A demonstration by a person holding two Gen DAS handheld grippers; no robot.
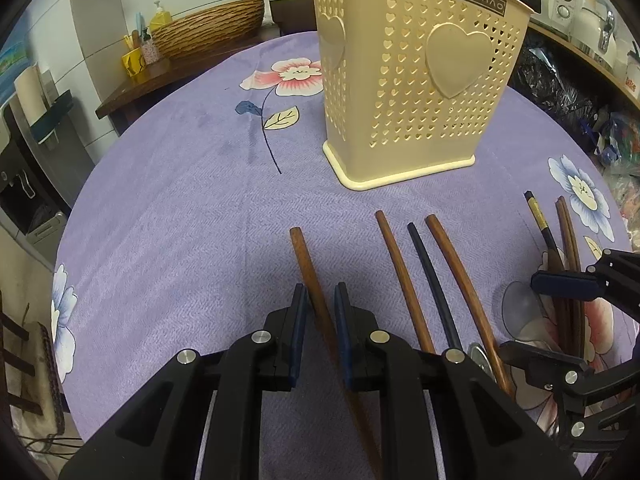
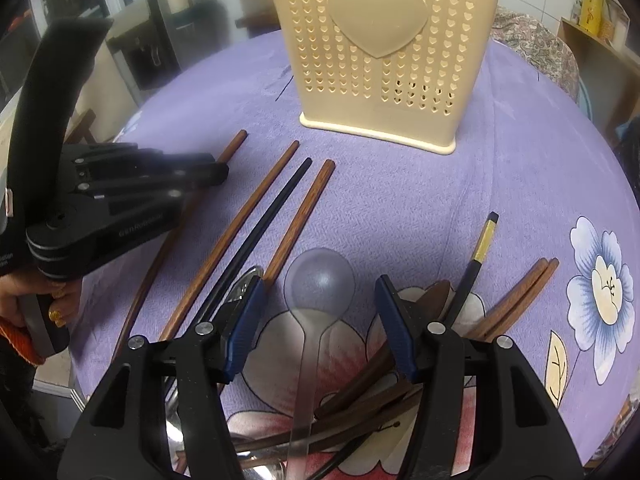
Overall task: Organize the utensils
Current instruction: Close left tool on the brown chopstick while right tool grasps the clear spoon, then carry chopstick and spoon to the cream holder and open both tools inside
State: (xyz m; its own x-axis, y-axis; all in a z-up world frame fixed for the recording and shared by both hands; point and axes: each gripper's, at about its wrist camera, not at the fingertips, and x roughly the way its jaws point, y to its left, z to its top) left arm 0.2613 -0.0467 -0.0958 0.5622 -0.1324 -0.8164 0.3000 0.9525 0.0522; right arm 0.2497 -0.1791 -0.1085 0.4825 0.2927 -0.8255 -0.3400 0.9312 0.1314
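A cream basket with heart-shaped holes (image 1: 412,80) (image 2: 384,80) stands upright at the back of the purple flowered cloth (image 1: 180,220). My left gripper (image 1: 321,304) is low over the cloth, narrowly open, and straddles a brown chopstick (image 1: 304,256) that lies between its pads. Two more brown chopsticks (image 1: 396,264) and a black one (image 1: 430,276) lie to its right. My right gripper (image 2: 320,280) is wide open around a clear plastic spoon (image 2: 320,276). A black chopstick with a gold band (image 2: 480,248), a brown pair (image 2: 524,288) and a metal spoon (image 2: 240,288) lie beside it.
A tangle of brown utensils (image 2: 360,408) lies under the right gripper. A person's hand (image 2: 24,300) holds the left gripper's handle. Beyond the round table are a woven basin with a tap (image 1: 212,28) at left and shelves with appliances (image 1: 568,0) at right.
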